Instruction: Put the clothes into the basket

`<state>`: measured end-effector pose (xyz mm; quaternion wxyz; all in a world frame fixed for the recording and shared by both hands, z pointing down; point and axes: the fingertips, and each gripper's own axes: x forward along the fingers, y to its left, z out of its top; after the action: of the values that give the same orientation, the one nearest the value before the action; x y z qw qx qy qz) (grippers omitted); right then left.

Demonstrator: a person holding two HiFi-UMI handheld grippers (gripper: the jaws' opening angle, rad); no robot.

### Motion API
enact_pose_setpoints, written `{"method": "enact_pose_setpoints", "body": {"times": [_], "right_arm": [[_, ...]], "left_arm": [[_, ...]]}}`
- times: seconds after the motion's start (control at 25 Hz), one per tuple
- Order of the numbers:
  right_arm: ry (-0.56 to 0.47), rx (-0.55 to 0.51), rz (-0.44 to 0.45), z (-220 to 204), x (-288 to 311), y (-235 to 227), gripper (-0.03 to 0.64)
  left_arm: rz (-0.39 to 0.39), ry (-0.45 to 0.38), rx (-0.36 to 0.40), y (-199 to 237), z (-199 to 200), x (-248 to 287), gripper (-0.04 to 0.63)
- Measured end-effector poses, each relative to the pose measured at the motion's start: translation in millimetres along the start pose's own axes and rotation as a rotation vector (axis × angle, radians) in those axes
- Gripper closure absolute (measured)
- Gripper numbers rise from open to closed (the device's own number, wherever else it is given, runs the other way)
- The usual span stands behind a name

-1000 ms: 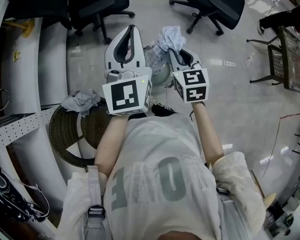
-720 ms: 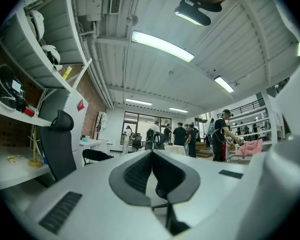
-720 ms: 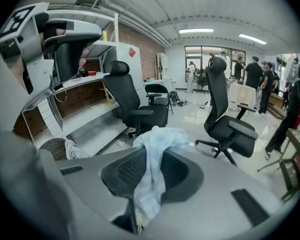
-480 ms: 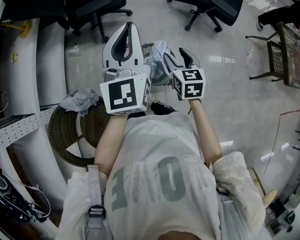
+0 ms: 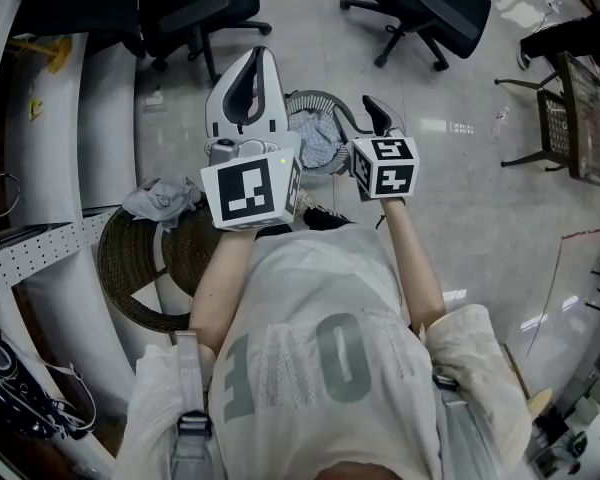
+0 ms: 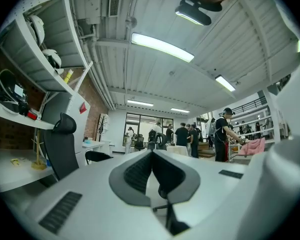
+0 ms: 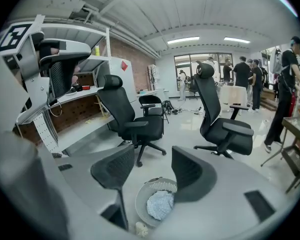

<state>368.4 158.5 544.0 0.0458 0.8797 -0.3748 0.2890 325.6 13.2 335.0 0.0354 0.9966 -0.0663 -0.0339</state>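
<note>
So the right hand-held gripper [image 7: 152, 169] [image 5: 358, 118] is spread wide with nothing between its jaws. It points down at the white basket [image 7: 142, 194] [image 5: 315, 96] on the floor right below it. A light blue cloth [image 7: 160, 204] [image 5: 318, 140] is already lying bunched up inside that basket. The left hand-held gripper [image 6: 151, 156] [image 5: 258, 60] sits just beside the right one. It's held level, jaws pressed together and empty. Further out to the left, a grey cloth [image 5: 162, 200] is crumpled on the edge of a dark woven tray [image 5: 130, 268], well apart from the basket. Beyond the basket there are a couple of black office chairs [image 7: 132, 119] [image 5: 195, 3] on the shiny floor [image 5: 460, 168].
</note>
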Motion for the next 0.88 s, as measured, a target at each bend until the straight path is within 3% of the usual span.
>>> {"method": "enact_pose_setpoints", "body": {"times": [0.28, 0.48, 0.64, 0.88], "right_arm": [[-0.053, -0.032, 0.035, 29.3, 4.5, 15.6, 0.374], [-0.237, -0.075, 0.109, 106.0, -3.7, 42.7, 0.387], [-0.362, -0.159, 0.268, 175.8, -8.4, 100.4, 0.398], [-0.494, -0.282, 0.585, 236.3, -26.4, 252.3, 0.397]], "left_arm": [[0.036, -0.008, 0.0, 10.9, 5.4, -4.4, 0.577], [0.122, -0.036, 0.017, 31.5, 23.3, -16.6, 0.577], [0.244, -0.077, 0.063, 66.9, 53.2, -41.8, 0.577], [0.52, -0.139, 0.114, 150.9, 97.7, -122.9, 0.577]]}}
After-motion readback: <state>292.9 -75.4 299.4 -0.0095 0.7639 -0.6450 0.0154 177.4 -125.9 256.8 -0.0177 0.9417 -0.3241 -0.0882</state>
